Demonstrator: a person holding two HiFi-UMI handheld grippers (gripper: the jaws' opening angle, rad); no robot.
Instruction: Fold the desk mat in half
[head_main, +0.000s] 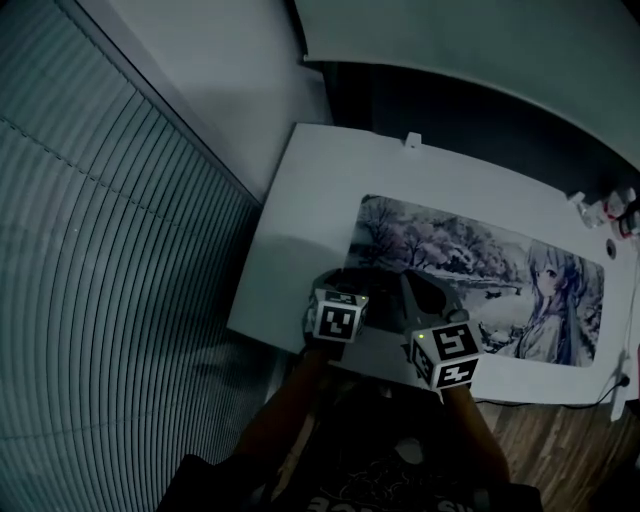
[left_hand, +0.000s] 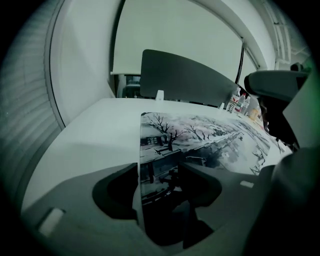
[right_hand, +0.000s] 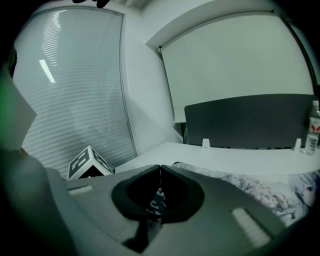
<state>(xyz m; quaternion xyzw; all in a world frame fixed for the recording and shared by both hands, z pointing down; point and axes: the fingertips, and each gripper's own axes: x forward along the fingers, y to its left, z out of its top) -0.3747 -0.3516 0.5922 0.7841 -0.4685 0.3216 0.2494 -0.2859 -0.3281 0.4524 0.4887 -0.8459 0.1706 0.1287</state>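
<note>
Rubbery and limp-looking, the desk mat should drape easily if lifted by its left end, where the left gripper gapes around it and the right gripper pinches it.

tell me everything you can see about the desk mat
The desk mat is a long, thin rectangular sheet. It is printed with snowy-looking trees and, toward the person's right, a cartoon figure with long pale hair. It lies unfolded and mostly flat on the white desk. At its near left end, the right claw is shut on its edge. The left claw stands open with the mat's short edge between its jaws.
</note>
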